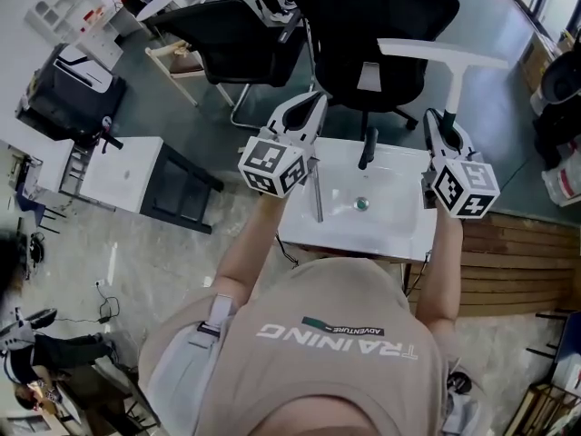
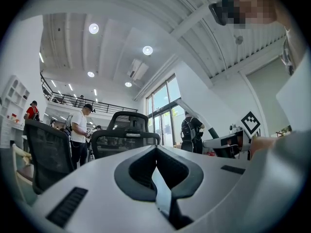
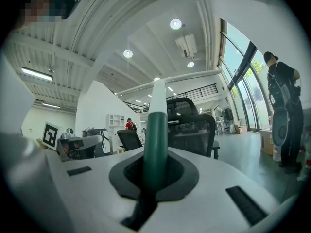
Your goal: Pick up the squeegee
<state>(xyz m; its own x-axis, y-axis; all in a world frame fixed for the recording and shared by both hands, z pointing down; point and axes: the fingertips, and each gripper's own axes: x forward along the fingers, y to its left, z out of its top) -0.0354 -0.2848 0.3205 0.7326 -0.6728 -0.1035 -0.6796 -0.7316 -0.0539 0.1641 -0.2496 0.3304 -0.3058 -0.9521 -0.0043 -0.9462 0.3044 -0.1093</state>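
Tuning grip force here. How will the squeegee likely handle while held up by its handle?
The squeegee looks stiff: its long blade juts straight, unsupported. Probably light, seemingly thin plastic. Gripped low on the green handle by the right gripper, with the wide blade on top, it may pivot in the jaws.

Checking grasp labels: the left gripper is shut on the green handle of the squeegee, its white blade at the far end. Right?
Wrong gripper: the right gripper is shut on the green handle of the squeegee, its white blade at the far end. The right gripper view shows the handle between its jaws; the left gripper is shut on nothing.
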